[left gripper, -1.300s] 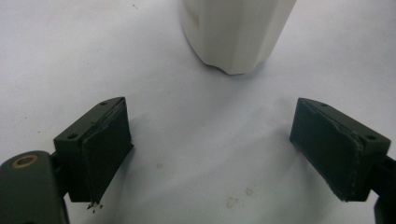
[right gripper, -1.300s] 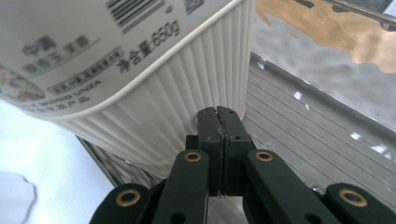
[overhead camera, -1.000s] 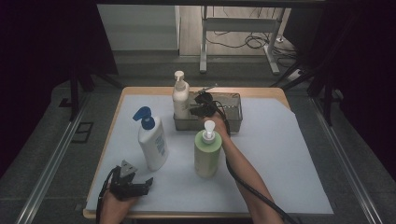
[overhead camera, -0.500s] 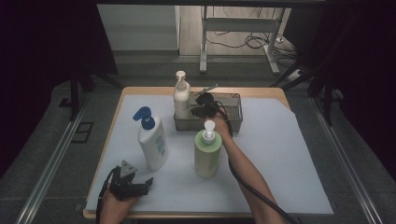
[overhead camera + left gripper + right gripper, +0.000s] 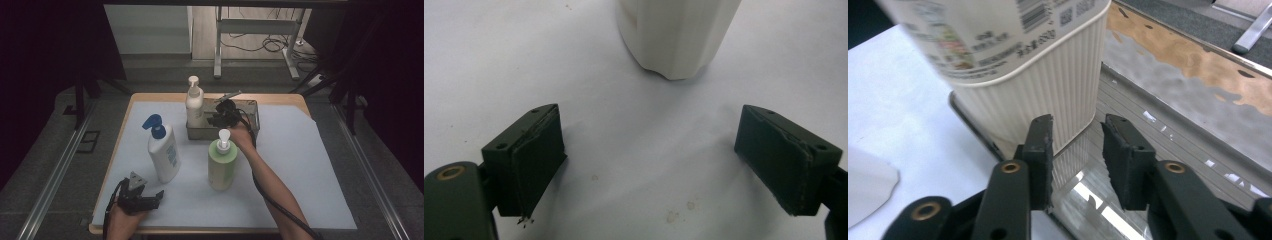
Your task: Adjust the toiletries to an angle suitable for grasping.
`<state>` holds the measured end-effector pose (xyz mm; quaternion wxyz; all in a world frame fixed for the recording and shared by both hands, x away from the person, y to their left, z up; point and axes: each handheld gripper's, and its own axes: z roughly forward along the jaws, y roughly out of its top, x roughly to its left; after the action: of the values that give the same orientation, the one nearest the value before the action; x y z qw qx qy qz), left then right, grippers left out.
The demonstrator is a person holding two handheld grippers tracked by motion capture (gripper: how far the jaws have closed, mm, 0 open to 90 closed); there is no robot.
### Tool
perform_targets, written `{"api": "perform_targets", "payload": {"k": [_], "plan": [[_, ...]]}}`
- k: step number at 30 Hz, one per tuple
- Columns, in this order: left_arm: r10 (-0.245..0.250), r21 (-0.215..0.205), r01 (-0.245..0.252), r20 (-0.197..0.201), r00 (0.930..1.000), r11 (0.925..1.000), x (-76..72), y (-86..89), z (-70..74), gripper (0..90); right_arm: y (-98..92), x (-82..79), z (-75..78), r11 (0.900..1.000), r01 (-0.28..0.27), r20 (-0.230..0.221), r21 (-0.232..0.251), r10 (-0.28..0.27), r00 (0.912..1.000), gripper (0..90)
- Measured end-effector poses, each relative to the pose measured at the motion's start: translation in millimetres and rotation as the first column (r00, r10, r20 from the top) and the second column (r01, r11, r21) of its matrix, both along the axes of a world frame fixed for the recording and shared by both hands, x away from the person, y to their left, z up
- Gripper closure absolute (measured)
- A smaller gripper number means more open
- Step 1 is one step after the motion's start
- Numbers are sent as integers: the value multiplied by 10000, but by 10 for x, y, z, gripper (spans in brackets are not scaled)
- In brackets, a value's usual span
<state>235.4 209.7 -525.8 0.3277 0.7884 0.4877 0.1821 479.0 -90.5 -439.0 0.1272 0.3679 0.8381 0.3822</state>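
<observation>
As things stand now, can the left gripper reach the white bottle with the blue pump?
Probably yes. The left gripper has open jaws, and the white bottle with the blue pump stands just ahead of it on the white sheet, with nothing between them.

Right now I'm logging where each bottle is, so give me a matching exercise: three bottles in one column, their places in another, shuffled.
Things:
1. cream bottle
2. blue-pump bottle
3. green bottle

Places:
A. on the white sheet, just ahead of the left gripper
B. inside the metal tray
C. on the white sheet, in front of the tray

Pairs: 1-B, 2-A, 3-C
</observation>
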Motion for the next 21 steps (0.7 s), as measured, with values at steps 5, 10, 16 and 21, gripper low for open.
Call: {"api": "perform_targets", "payload": {"k": [5, 10, 16, 21], "plan": [[2, 14, -2, 0, 10000, 10000, 0, 0, 0, 121, -51, -81, 71, 9999, -92, 58, 95, 92, 9999, 545], [6, 14, -6, 5, 10000, 10000, 0, 0, 0, 121, -119, -143, 110, 9997, -152, 30, 171, 151, 9999, 456], [5, 8, -5, 11, 10000, 10000, 0, 0, -1, 121, -187, -239, 158, 9997, -188, 146, 146, 186, 9997, 382], [9, 7, -9, 16, 10000, 10000, -1, 0, -2, 121, -244, -322, 205, 9995, -326, 284, -16, 326, 9991, 340]]}}
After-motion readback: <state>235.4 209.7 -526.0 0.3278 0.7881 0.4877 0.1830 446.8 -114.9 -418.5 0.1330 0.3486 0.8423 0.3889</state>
